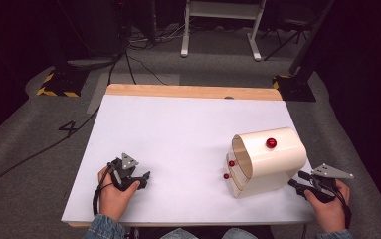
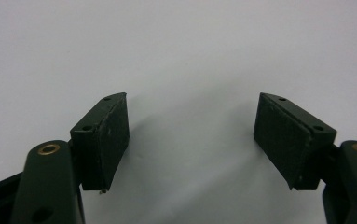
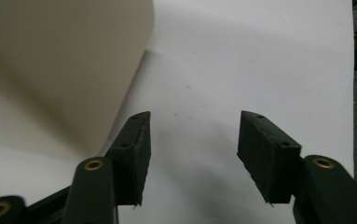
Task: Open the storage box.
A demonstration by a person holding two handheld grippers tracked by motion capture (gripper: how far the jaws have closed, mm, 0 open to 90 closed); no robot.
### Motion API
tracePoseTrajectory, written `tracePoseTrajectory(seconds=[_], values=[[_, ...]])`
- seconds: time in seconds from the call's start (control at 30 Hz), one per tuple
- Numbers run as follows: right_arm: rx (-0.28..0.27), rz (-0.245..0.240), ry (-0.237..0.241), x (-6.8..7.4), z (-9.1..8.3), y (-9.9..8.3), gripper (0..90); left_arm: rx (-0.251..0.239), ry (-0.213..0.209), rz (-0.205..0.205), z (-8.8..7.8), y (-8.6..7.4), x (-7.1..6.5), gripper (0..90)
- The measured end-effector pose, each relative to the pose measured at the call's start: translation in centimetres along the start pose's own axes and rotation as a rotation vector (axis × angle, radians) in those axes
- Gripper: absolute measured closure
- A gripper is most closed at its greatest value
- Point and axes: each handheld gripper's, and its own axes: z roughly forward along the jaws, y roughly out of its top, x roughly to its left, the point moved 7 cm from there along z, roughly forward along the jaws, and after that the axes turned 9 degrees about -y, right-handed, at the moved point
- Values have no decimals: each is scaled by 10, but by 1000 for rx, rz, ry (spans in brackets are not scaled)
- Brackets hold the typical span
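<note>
Both claws are held wide open and empty: left claw (image 2: 191, 140) over bare white surface (image 1: 178, 129), right claw (image 3: 192, 154) beside the cream cabinet (image 1: 270, 162).

Dark studio room, grey carpet (image 1: 188, 64) lying underfoot.
A white-topped table (image 1: 178, 129) with a wooden far edge is standing on it; black cables (image 1: 128, 59) are trailing past a white frame's legs (image 1: 184, 35) and hazard-striped stand bases (image 1: 58, 84).

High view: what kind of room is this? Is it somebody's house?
Probably not a house; it looks like a lab or recording studio. A white table stands on grey carpet, black stands with yellow-striped bases sit at its corners, and cables run over the floor in a dark room.
</note>
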Motion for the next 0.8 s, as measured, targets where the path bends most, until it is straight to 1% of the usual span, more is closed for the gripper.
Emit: tracePoseTrajectory(seconds=[0.03, 0.07, 0.1, 0.13, 0.17, 0.3, 0.33, 0.37, 0.43, 0.5, 0.6, 0.63, 0.73, 0.8], values=[[-1, -4, 9, 3, -4, 0, 497, 1, -2, 8, 1, 1, -1, 271], [-2, -15, 29, 8, -11, -1, 515, 1, -6, 10, 3, 2, -1, 269], [-2, -15, 29, 8, -11, -1, 515, 1, -6, 10, 3, 2, -1, 265], [-1, -19, 41, 11, -15, -2, 517, 2, -11, -1, 3, 2, -1, 265], [-6, -25, 63, 16, -21, -3, 514, -1, -19, -8, 4, 2, 0, 256], [-10, -40, 123, 31, -30, -3, 518, -4, -15, -5, 4, 2, 0, 254], [-10, -40, 123, 31, -30, -3, 518, -4, -15, -5, 4, 2, 0, 254], [-16, -50, 134, 36, -31, -1, 518, -3, -16, -5, 4, 2, 0, 254], [-28, -49, 134, 38, -30, 1, 522, -5, -14, -4, 4, 1, 0, 254], [-36, -54, 122, 37, -26, 3, 523, -8, -13, -2, 4, 1, 0, 254], [-12, -53, 150, 38, -21, 3, 506, -8, -11, 0, 4, 1, 0, 255], [-10, -55, 150, 38, -20, 3, 506, -9, -11, 0, 4, 1, 0, 255], [-19, -65, 117, 35, -17, 5, 519, -10, -10, 0, 4, 1, 0, 255], [-27, -61, 96, 33, -13, 8, 529, -9, -10, 0, 4, 1, 0, 255]])
